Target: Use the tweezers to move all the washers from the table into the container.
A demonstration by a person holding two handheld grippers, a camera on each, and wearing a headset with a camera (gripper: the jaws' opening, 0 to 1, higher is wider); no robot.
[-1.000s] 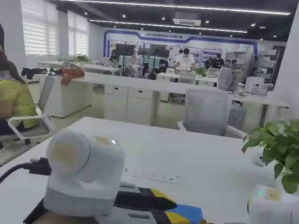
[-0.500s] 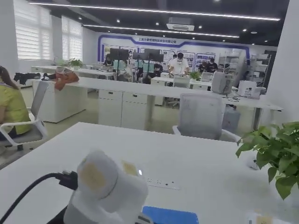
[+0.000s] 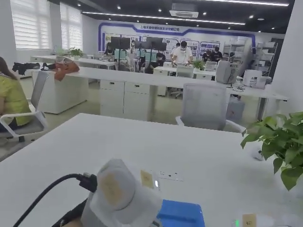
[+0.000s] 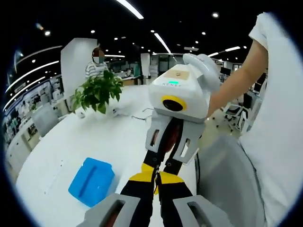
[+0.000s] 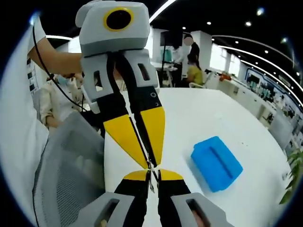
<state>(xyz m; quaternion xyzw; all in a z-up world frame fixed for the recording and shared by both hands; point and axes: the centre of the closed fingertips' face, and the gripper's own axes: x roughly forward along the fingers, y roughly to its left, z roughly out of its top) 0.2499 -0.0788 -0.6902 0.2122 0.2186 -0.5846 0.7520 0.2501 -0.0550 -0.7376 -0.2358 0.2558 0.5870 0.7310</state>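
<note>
My left gripper and right gripper meet tip to tip in the air above the white table. Both pairs of black and yellow jaws are pressed together. A thin metal sliver, seemingly the tweezers, sits between the tips. The blue container lies flat on the table just beyond the tips. It is the blue container at lower left in the left gripper view, and the blue container by the bottom edge in the head view, beside a gripper's white housing.
A potted plant stands at the table's right edge, also the plant in the left gripper view. A grey chair is close under the grippers. Another chair and office desks with people lie beyond the table.
The head camera has shifted. The white gripper housing now sits further right and lower in the head view, and its black and yellow jaws have dropped below the frame edge.
</note>
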